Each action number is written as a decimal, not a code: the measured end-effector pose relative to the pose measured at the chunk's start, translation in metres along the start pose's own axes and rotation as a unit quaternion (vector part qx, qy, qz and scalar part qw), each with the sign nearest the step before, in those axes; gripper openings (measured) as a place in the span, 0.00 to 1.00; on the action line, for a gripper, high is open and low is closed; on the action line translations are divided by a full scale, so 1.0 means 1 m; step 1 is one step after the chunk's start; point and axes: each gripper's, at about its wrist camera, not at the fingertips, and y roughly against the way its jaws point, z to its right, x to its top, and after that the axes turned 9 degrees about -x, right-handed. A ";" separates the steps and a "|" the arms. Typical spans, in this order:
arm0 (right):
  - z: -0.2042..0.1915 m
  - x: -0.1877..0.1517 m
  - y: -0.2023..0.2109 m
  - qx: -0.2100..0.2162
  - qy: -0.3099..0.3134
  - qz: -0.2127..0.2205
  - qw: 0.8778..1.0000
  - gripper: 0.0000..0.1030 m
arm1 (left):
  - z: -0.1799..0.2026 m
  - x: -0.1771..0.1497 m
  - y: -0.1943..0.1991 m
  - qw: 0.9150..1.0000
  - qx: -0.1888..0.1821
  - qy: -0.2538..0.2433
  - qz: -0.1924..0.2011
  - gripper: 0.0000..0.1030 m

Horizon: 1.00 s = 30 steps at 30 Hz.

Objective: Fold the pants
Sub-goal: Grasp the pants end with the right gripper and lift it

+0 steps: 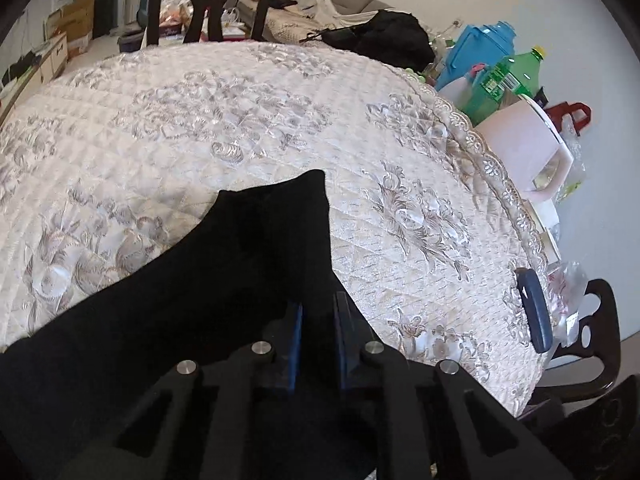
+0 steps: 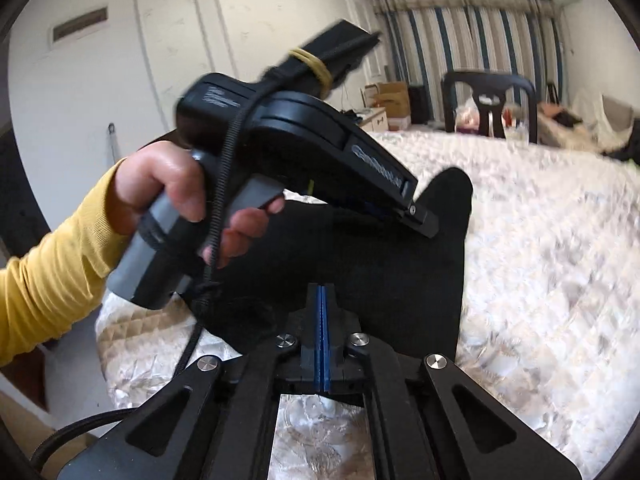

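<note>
black pants (image 1: 168, 304) lie on quilted tablecloth (image 1: 224, 120) | left gripper (image 1: 318, 320) pinches pants fabric between its blue pads | right gripper (image 2: 322, 320) pressed together above pants edge, apparently gripping nothing

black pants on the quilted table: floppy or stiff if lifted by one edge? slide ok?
Likely floppy: the pants lie flat and follow the table cover, with soft rounded corners. Probably light, being thin fabric. They may drag rather than slide, since the cover is quilted and embroidered. The right gripper looks shut.
</note>
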 end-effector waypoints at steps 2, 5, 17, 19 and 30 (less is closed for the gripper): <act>0.006 -0.001 0.006 -0.004 -0.014 0.005 1.000 0.00 | 0.000 0.000 -0.005 1.000 0.006 -0.001 -0.001 0.14; 0.028 -0.007 0.016 -0.032 -0.049 0.009 0.998 0.00 | -0.003 0.001 -0.006 1.000 -0.010 0.009 0.002 0.14; 0.045 -0.024 0.008 -0.002 -0.091 -0.010 0.996 0.56 | 0.009 0.007 -0.013 1.000 -0.004 -0.010 0.001 0.15; 0.040 -0.023 0.000 -0.012 -0.078 -0.029 0.997 0.56 | 0.011 0.008 -0.014 1.000 -0.004 -0.012 0.000 0.15; 0.046 -0.025 -0.009 -0.090 -0.089 -0.063 0.990 0.22 | 0.014 0.011 -0.021 1.000 0.000 -0.012 -0.013 0.22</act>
